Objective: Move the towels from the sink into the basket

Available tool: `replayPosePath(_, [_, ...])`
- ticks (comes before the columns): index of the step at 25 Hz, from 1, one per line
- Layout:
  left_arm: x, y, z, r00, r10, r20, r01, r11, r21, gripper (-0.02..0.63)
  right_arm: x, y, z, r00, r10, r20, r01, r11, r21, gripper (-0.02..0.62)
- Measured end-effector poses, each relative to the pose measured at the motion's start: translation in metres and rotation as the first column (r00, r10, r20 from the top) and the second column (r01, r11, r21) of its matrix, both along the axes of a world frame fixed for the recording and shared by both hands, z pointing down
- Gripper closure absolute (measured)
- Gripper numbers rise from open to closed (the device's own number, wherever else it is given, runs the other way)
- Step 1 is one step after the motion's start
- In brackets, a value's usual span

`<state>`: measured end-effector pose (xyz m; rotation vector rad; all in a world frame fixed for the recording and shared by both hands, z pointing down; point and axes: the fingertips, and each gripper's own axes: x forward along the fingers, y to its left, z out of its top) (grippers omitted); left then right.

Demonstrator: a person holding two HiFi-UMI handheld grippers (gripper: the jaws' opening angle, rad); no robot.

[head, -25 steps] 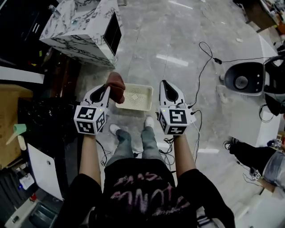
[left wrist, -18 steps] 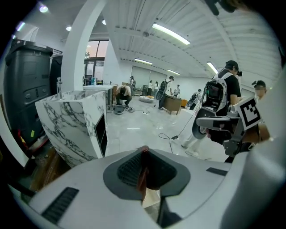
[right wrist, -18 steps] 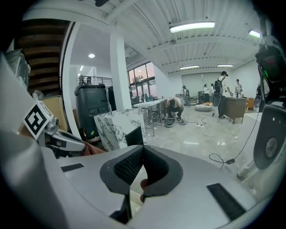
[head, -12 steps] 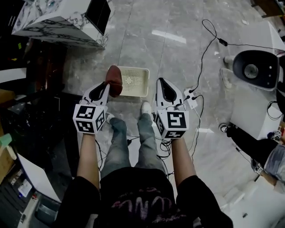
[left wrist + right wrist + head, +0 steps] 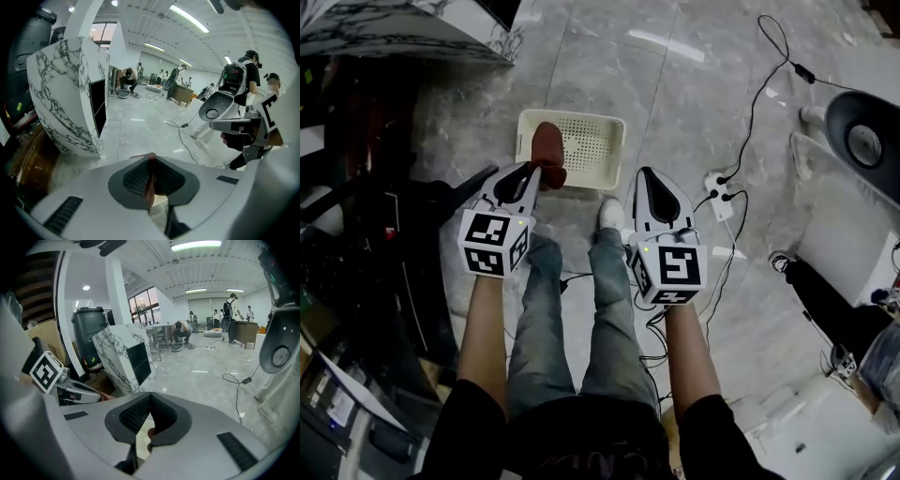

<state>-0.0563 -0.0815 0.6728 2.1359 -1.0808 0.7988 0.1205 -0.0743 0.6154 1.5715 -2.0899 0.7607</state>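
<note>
A reddish-brown towel (image 5: pixel 547 146) hangs from my left gripper (image 5: pixel 536 169), which is shut on it. The towel dangles over the near left part of the white perforated basket (image 5: pixel 617 150) on the floor. In the left gripper view a strip of the brown towel (image 5: pixel 148 186) shows pinched between the dark pads of the left gripper (image 5: pixel 151 159). My right gripper (image 5: pixel 644 174) is beside it, just right of the basket's near corner, tips together and holding nothing. In the right gripper view the basket (image 5: pixel 140 442) shows below the right gripper (image 5: pixel 150 394). No sink is in view.
A marble-patterned cabinet (image 5: pixel 441 33) stands at the back left. Cables and a white power strip (image 5: pixel 717 183) lie on the floor to the right, near a white machine base (image 5: pixel 862 141). The holder's white shoe (image 5: pixel 609 214) is just before the basket. Several people stand far off.
Both grippers have dropped toward the floor. The towel, earlier beside the basket's left edge, now hangs over its near left part.
</note>
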Motion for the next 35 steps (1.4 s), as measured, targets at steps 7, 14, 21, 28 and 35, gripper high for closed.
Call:
replayPosePath(7, [0.005, 0.009, 0.107, 0.993, 0.090, 0.074, -0.089, 0.996, -0.026, 0.559, 0.003, 0.012, 0.106, 1.000, -0.025, -0.014, 0.024, 0.998, -0.060, 0.580])
replayPosePath(14, [0.006, 0.014, 0.175, 0.991, 0.093, 0.096, -0.088, 0.994, -0.058, 0.557, 0.008, 0.017, 0.166, 0.998, -0.057, -0.023, 0.055, 0.993, -0.100, 0.580])
replayPosePath(21, [0.016, 0.021, 0.193, 0.987, 0.136, 0.088, -0.126, 0.986, -0.110, 0.380, 0.019, 0.021, 0.174, 0.999, -0.048, -0.025, 0.045, 0.994, -0.102, 0.580])
replayPosePath(28, [0.022, 0.023, 0.172, 0.987, 0.142, 0.074, -0.135, 0.987, -0.088, 0.368, 0.018, 0.017, 0.152, 0.999, -0.037, -0.022, 0.035, 0.996, -0.082, 0.580])
replayPosePath(35, [0.023, 0.021, 0.133, 0.991, 0.120, 0.054, -0.118, 0.992, -0.054, 0.421, 0.007, 0.012, 0.117, 0.999, -0.046, -0.021, 0.044, 0.998, -0.053, 0.580])
